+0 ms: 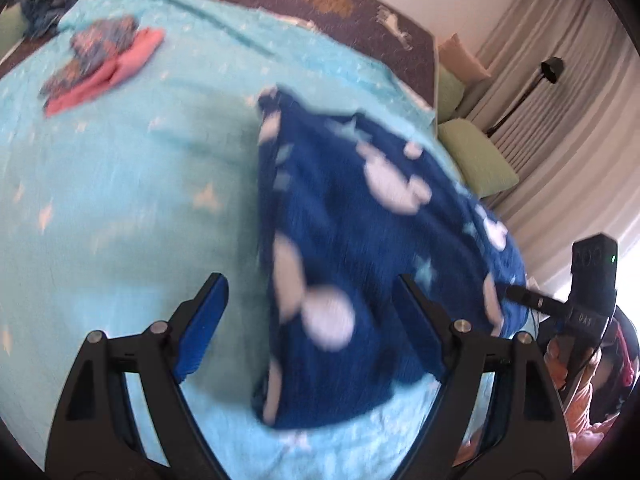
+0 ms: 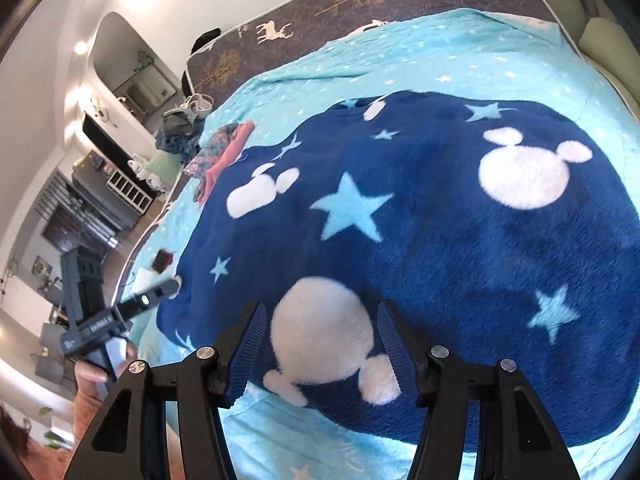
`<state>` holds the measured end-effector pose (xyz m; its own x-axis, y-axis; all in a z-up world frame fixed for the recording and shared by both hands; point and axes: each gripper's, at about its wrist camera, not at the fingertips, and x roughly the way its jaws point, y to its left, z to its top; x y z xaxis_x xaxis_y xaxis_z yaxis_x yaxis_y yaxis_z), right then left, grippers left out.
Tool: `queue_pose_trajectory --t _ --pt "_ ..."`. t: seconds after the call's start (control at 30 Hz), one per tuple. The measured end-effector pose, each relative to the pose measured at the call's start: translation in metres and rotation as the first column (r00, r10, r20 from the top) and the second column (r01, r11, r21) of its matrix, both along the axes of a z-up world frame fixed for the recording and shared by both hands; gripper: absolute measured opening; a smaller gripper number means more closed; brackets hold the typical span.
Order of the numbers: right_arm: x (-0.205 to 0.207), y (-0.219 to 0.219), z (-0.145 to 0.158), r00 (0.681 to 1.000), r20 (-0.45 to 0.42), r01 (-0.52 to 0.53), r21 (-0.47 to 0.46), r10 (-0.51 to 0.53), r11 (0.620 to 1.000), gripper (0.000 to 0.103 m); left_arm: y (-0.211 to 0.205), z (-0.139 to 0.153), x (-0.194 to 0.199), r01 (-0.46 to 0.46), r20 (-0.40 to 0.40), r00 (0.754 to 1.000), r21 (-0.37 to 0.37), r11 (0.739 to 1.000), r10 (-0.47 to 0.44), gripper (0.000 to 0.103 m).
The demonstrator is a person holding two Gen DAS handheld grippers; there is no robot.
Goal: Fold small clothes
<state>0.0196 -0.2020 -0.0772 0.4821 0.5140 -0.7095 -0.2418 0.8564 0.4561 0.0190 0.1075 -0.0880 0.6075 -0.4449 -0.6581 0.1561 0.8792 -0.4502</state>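
Both your grippers stand apart and empty, the left gripper (image 1: 308,292) poised wide over the near edge of the navy fleece garment (image 1: 360,248) lying flat on the turquoise bedspread (image 1: 120,200), the right gripper (image 2: 320,322) straddling, without pinching, its white mouse-head patch (image 2: 324,332).

The left gripper (image 1: 308,328) has black angular arms with triangular cut-outs, round silver screws at the pivots, and blue pads lining the fingers (image 1: 204,320). The right gripper (image 2: 320,348) is built alike, its blue finger pads ribbed. Seen from the left wrist at four o'clock, the right unit carries a black box with a green light and a cable.
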Motion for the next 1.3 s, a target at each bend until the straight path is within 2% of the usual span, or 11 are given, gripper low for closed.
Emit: queue_pose_trajectory --t 0.27,0.37,0.43,0.5,0.57,0.63,0.73,0.9,1.0,1.13,1.3 --pt "-0.013 -0.011 0.008 0.999 0.015 0.030 -0.014 -0.030 0.999 0.060 0.012 -0.011 0.102 -0.036 -0.059 0.998 -0.017 0.999 0.035 0.084" --pt "-0.014 -0.019 0.007 0.998 0.002 0.068 -0.028 -0.068 0.997 0.060 0.001 -0.004 0.124 -0.096 -0.034 0.995 -0.045 0.994 0.094 0.079" --pt "-0.012 -0.027 0.006 0.994 -0.012 0.106 -0.030 -0.106 0.994 0.060 -0.020 0.008 0.118 -0.041 0.025 0.999 -0.111 0.993 0.044 0.077" --pt "-0.007 -0.036 0.005 0.989 -0.028 0.143 -0.031 -0.144 0.989 0.060 -0.059 0.026 0.101 0.080 0.143 0.987 -0.054 0.995 -0.071 0.077" --pt "-0.003 -0.043 0.006 0.984 -0.035 0.176 -0.039 -0.177 0.984 0.060 -0.101 0.034 0.076 0.221 0.238 0.945 0.042 0.974 -0.225 0.077" --pt "0.002 -0.050 0.008 0.978 -0.038 0.203 -0.046 -0.205 0.978 0.060 -0.129 0.032 0.061 0.292 0.247 0.917 0.118 0.949 -0.313 0.076" --pt "0.006 -0.056 0.012 0.972 -0.034 0.231 -0.060 -0.234 0.971 0.060 -0.149 0.021 0.051 0.308 0.234 0.908 0.189 0.933 -0.347 0.075" --pt "0.012 -0.061 0.014 0.967 -0.031 0.249 -0.079 -0.252 0.965 0.060 -0.128 0.015 0.057 0.222 0.198 0.946 0.174 0.959 -0.255 0.075" --pt "0.015 -0.060 0.013 0.968 -0.036 0.244 -0.079 -0.248 0.966 0.060 -0.081 0.021 0.066 0.065 0.193 0.977 0.153 0.986 -0.094 0.075" --pt "0.020 -0.049 0.013 0.976 -0.029 0.212 -0.064 -0.214 0.975 0.060 -0.020 0.012 0.066 -0.080 0.133 0.989 0.086 0.993 0.068 0.075" --pt "0.027 -0.014 0.012 0.995 -0.018 0.096 -0.035 -0.097 0.995 0.060 -0.009 -0.009 0.052 -0.069 0.040 0.997 0.081 0.994 0.066 0.076"
